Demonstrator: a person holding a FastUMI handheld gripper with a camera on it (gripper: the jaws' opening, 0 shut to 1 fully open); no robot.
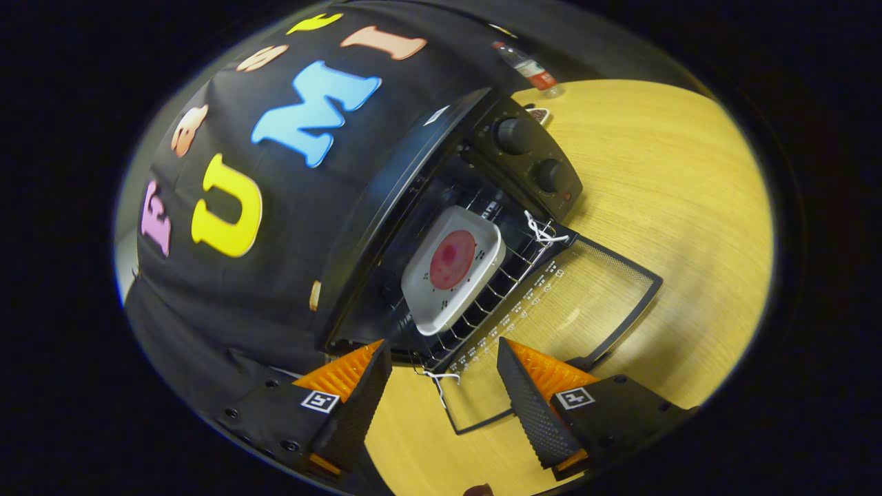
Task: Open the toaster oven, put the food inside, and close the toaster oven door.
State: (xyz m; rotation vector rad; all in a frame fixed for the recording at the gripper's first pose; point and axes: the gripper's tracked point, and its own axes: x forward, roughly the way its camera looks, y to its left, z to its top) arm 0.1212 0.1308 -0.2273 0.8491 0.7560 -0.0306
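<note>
While the gripper [444, 358] hangs tilted over the wooden table [675, 207], its two fingers stand spread wide apart with nothing between them but bare tabletop and the near edge of the oven's door. The orange-and-black fingertips [344, 372] touch nothing.

Just ahead of the fingers lies the glass door [551, 310] of the toaster oven [413, 207], folded fully down so that it rests flat over the table, the wood showing through its pane. Its dark frame runs between the two fingers, and a white string [437, 377] is tied at the corner nearest them; a second white string [544, 233] is knotted at the door's far corner, close to the hinge.

Beyond the door, the oven cavity stands open. Inside it, on the wire rack [496, 289], sits a white square tray [453, 269] with rounded corners, and on the tray's middle lies the food [452, 259], a round, flat, reddish-pink piece. The tray is well inside the mouth of the oven, apart from the fingers and directly ahead of the gap between them.

Beside the cavity, the oven's control panel carries two black knobs [513, 134], one beyond the other. Farther still, past the oven, a plastic bottle [527, 67] with a red label lies at the table's far edge.
</note>
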